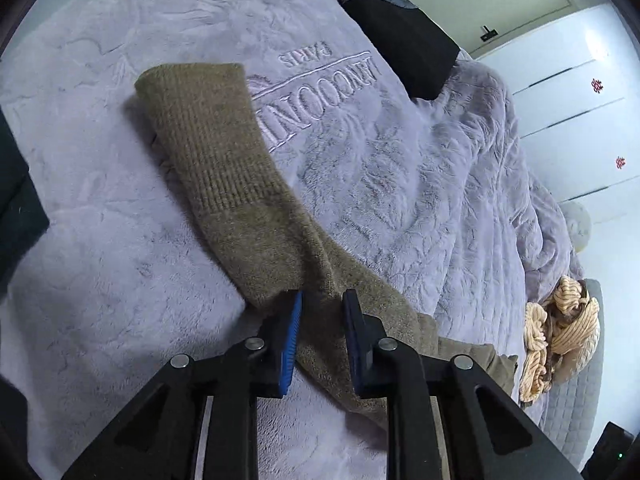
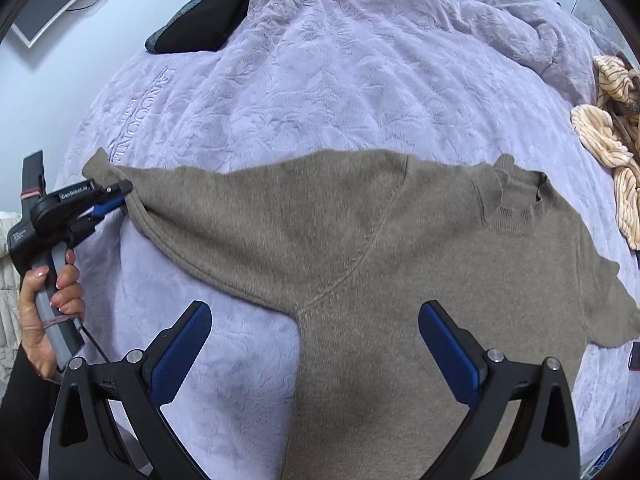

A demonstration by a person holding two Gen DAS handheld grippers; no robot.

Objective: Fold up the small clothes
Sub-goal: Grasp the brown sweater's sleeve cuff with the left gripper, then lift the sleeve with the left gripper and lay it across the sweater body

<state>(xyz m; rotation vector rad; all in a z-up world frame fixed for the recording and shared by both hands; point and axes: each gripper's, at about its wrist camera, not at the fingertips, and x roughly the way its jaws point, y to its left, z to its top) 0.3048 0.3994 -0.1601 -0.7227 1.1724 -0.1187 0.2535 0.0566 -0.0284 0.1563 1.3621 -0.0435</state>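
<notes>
I see the taupe knit sweater (image 2: 400, 248) spread flat on the lilac plush blanket (image 2: 320, 80), collar toward the right, one sleeve (image 1: 224, 168) stretched out to the left. My left gripper (image 1: 320, 300) has its jaws pinched narrow on that sleeve near the cuff, the fabric bunched between the blue pads (image 1: 291, 332). My right gripper (image 2: 316, 316) hangs over the sweater's body, jaws spread wide and holding nothing. A striped cream garment (image 2: 612, 140) lies crumpled near the blanket's far edge.

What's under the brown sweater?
The sweater lies on the lilac embossed blanket, which shows all around it. Whatever is beneath the sweater's body is covered; nothing bulges visibly.
</notes>
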